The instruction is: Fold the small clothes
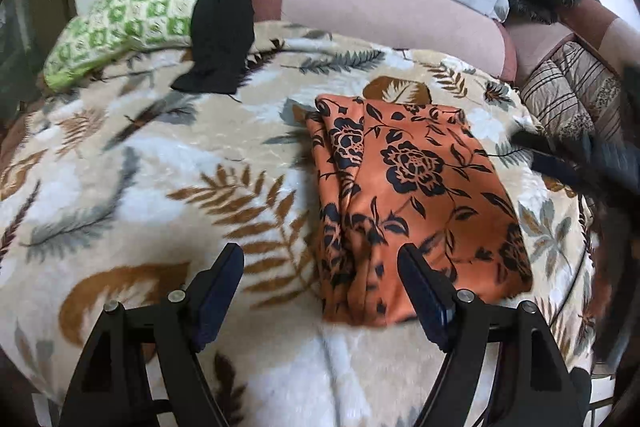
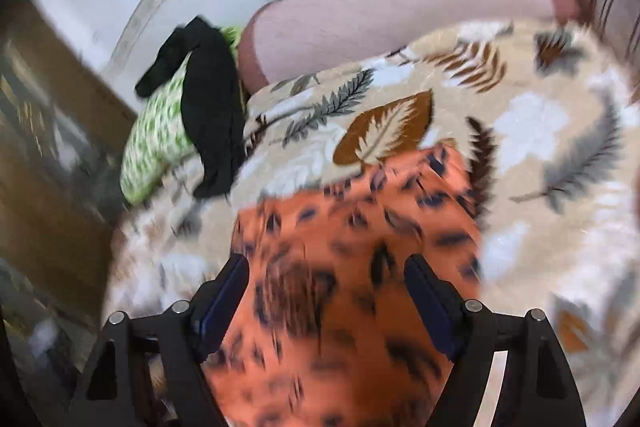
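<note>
Folded orange floral garment (image 1: 416,195) lies right of centre on the bed's leaf-print blanket (image 1: 160,155). I have both the left gripper (image 1: 322,273) and right gripper (image 2: 326,285) released, empty — thin, slippery, light cloth, best pinched at a folded edge.

1 orange floral cloth (image 1: 416,211), 1 black garment (image 1: 224,15), 1 green cushion (image 1: 128,15), 1 leaf-print blanket (image 1: 160,163).

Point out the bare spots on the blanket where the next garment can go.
The widest free patch of the leaf-print blanket lies left of the folded orange floral cloth, below the black garment. A narrower strip runs between the orange cloth and the pink bolster. The far left is crowded by the green patterned pillow with the black garment draped across it.
</note>
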`<action>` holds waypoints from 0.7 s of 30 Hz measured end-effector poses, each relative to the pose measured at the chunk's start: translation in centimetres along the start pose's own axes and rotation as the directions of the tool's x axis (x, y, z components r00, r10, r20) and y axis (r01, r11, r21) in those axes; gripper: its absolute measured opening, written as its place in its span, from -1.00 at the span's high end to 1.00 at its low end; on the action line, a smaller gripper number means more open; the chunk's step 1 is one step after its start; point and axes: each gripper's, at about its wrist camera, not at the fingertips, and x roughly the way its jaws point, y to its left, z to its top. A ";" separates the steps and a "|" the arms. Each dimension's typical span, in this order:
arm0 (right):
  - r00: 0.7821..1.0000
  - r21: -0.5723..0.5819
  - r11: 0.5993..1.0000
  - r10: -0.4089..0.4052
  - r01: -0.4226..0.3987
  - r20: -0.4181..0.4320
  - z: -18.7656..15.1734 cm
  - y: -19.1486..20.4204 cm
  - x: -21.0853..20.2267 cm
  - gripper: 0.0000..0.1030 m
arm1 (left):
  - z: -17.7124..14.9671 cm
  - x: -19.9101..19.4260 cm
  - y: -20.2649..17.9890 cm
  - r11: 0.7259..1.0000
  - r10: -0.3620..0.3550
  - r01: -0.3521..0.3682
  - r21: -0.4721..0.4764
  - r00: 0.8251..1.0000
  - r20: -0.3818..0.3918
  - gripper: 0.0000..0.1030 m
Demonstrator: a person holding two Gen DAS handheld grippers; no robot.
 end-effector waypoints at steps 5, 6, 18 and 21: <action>0.978 -0.084 0.986 -0.132 0.147 0.163 -7.4 0.4 -8.5 -0.61 | -2.3 -5.2 0.5 0.999 0.028 -0.027 -0.018 0.998 0.062 -0.55; 0.966 -0.103 0.979 -0.150 0.174 0.209 -8.8 0.8 -10.4 -0.61 | -2.8 -6.3 0.6 0.999 0.037 -0.035 -0.019 0.996 0.075 -0.55; 0.910 -0.264 0.907 -0.227 0.327 0.346 -15.8 4.6 -20.4 -0.92 | -4.9 -12.4 -0.4 0.994 0.113 -0.112 -0.012 0.983 0.147 -0.64; 0.934 -0.254 0.915 -0.247 0.313 0.258 -15.6 4.2 -18.6 -1.00 | -5.2 -12.4 -0.4 0.991 0.131 -0.128 -0.027 0.982 0.136 -0.65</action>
